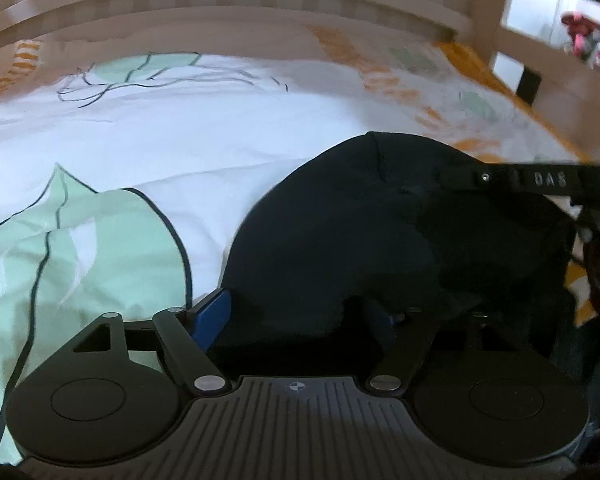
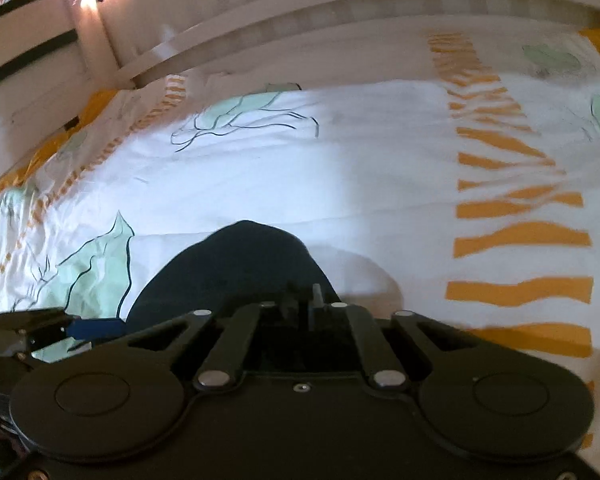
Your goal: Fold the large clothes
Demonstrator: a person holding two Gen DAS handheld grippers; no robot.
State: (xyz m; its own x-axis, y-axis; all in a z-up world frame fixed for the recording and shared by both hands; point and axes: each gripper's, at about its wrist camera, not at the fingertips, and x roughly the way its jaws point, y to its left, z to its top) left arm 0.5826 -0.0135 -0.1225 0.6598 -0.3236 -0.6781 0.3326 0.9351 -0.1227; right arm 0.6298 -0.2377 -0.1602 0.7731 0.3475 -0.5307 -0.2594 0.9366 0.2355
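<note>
My left gripper [image 1: 300, 312] pinches the dark garment [image 1: 360, 232], which bulges ahead toward 1 o'clock over the bed [image 1: 180, 128]. My right gripper [image 2: 300, 300] is pressed together on the same garment [image 2: 236, 264], bunched at 12 o'clock just beyond its fingers. The sheet [image 2: 380, 160] shows green leaves at 9 o'clock and orange stripes [image 2: 520, 236] at 3 o'clock.
</note>
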